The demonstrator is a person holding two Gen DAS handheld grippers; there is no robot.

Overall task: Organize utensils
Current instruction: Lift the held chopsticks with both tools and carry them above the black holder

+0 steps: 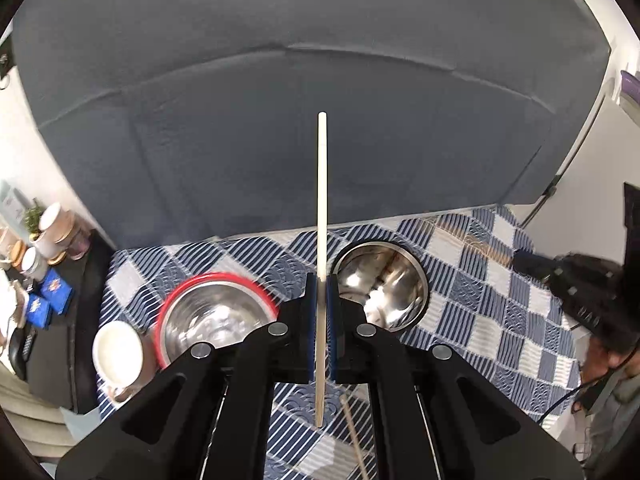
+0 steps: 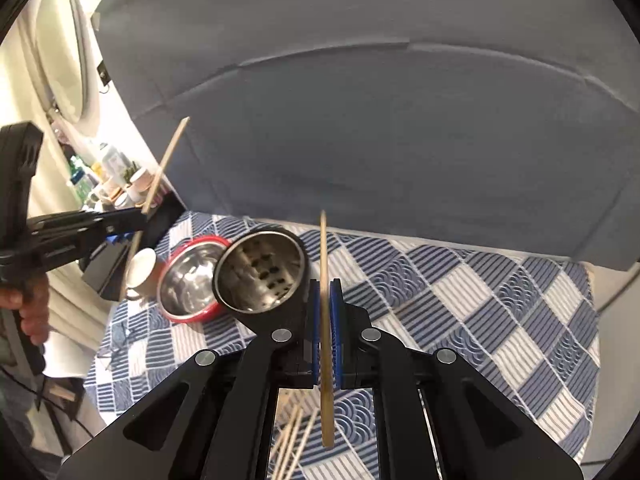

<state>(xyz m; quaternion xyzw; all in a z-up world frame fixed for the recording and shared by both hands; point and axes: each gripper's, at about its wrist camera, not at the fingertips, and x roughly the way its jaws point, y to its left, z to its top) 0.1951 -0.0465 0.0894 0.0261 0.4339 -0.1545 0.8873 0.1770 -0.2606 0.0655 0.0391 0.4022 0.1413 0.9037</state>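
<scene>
My left gripper [image 1: 321, 280] is shut on a pale chopstick [image 1: 321, 208] that stands upright above the checked cloth; it also shows in the right wrist view [image 2: 132, 224], raised at the left with its chopstick [image 2: 160, 176]. My right gripper [image 2: 326, 286] is shut on a tan chopstick [image 2: 325, 264], held upright. A black steel utensil holder [image 2: 260, 272] lies tipped just left of the right gripper and shows past the left gripper too [image 1: 380, 280]. Several loose chopsticks [image 2: 294, 440] lie on the cloth below the right gripper.
A red-rimmed steel bowl [image 1: 212, 316] and a white mug [image 1: 118, 354] stand on the blue checked tablecloth [image 2: 460, 320] at the left. A grey sofa [image 1: 304, 120] rises behind the table. Jars and boxes [image 1: 44, 264] crowd a dark side table at the left.
</scene>
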